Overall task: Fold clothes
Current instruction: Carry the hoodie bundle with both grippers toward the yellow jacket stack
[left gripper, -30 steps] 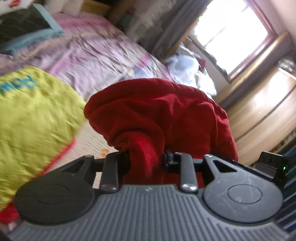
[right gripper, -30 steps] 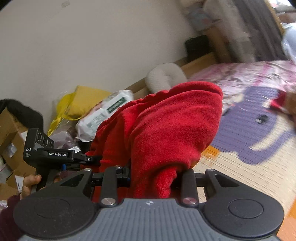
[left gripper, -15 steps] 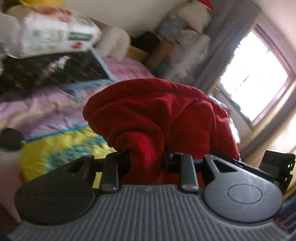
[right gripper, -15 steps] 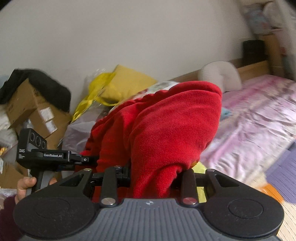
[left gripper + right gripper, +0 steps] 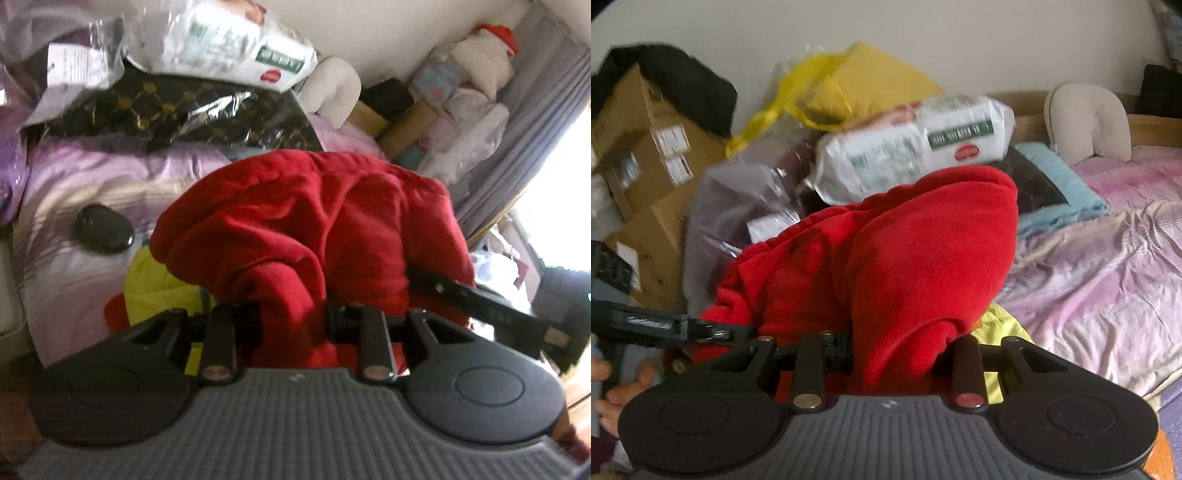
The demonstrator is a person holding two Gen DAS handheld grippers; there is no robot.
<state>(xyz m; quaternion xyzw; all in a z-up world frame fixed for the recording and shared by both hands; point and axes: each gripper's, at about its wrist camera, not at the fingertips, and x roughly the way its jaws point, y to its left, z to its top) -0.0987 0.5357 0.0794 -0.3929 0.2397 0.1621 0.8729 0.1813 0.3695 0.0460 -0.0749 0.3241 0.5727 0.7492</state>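
- The left gripper (image 5: 293, 314) is clamped on a thick fold of the red fleece garment (image 5: 306, 229); the cloth bulges up out of the narrow gap between its jaws and hides the fingertips.
- In the left wrist view the garment fills the centre of the frame, draped in a mound over the front of the gripper and hanging down on the right side.
- The right gripper (image 5: 897, 354) is likewise pinched on the same red fleece garment (image 5: 905, 258), with a wad of cloth packed between its jaws and spilling forward over them.
- In the right wrist view the garment sits in the middle of the frame and trails off to the lower left, toward the other gripper's black body at the left edge.
- A hand (image 5: 613, 391) shows at the lower left edge of the right wrist view, under that black body.
- A yellow-green cloth (image 5: 159, 284) lies below the red garment, at centre left in the left wrist view.
- A small black oval case (image 5: 103, 229) rests on the pink-purple bedsheet (image 5: 1108, 277), left of the garment.
- A white plastic-wrapped pack (image 5: 912, 147) lies above the garment in the upper centre.
- Cardboard boxes (image 5: 646, 158) stack at the upper left, and a yellow bag (image 5: 849, 88) leans on the wall beside them.
- A beige neck pillow (image 5: 1086, 122) stands at the upper right, against the bed's head.
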